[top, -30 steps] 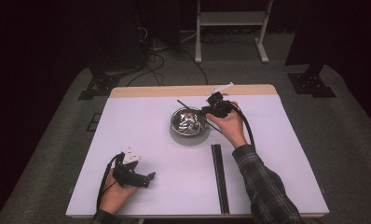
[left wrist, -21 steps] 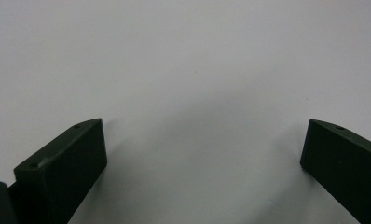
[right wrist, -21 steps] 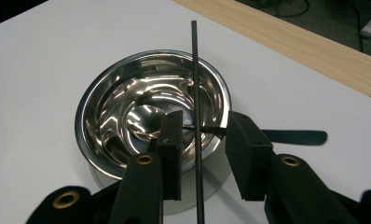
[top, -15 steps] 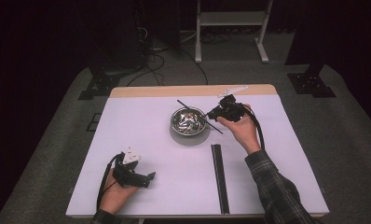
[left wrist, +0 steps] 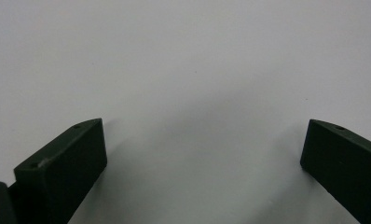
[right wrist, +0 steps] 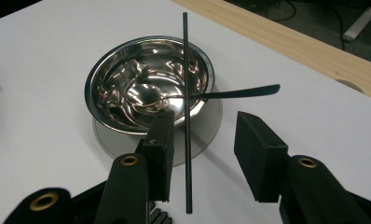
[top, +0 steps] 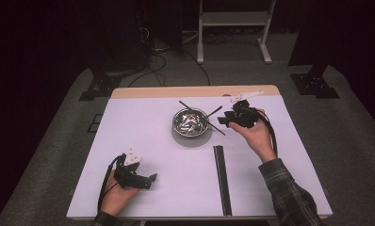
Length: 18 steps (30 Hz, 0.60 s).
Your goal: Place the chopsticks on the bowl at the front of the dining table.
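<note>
A thin black chopstick [right wrist: 187,112] lies across the steel bowl [right wrist: 110,74] at centre frame, just released, I judge: my right tongs [right wrist: 207,144] have been opening and flank it untouched. A spoon [right wrist: 211,94] rests inside. Left tongs [left wrist: 202,158] idle open over bare worktop [top: 143,132].

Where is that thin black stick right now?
In the right gripper view the stick lies across the bowl's rim, over the spoon, its near end between the right hand-held gripper's open jaws.

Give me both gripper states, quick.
Left gripper: open, empty.
Right gripper: open, jaws have just been opening; chopstick lies between them, released across the bowl.
</note>
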### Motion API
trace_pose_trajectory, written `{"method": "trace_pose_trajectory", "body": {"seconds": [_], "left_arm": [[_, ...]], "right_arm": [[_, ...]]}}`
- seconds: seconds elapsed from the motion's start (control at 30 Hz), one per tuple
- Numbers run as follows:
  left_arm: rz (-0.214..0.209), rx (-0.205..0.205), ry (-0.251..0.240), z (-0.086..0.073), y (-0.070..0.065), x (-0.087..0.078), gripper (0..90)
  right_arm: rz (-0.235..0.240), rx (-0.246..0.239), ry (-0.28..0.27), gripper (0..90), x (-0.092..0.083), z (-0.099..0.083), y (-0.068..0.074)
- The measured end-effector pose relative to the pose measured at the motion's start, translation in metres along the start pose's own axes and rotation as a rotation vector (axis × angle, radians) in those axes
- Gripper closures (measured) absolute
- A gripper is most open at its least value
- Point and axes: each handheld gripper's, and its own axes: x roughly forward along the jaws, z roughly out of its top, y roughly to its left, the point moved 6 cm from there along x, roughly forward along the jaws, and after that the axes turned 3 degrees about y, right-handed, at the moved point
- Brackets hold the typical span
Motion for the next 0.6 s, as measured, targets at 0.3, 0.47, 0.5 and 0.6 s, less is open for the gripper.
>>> {"method": "trace_pose_trajectory", "body": {"seconds": [0.3,0.47,0.5,0.6], "left_arm": [[0.001,0.002,0.001,0.000,0.000,0.000,0.0],[0.002,0.003,0.001,0.000,0.000,0.000,0.0],[0.000,-0.001,0.002,0.000,0.000,0.000,0.0],[0.000,0.000,0.003,0.000,0.000,0.000,0.0]], "right_arm": [[-0.006,0.010,0.003,51.8,-0.011,-0.014,-0.002],[-0.009,0.020,-0.002,49.6,-0.017,-0.023,-0.002],[-0.010,0.023,-0.004,49.0,-0.018,-0.026,-0.002],[-0.011,0.034,-0.006,47.1,-0.022,-0.032,-0.003]]}}
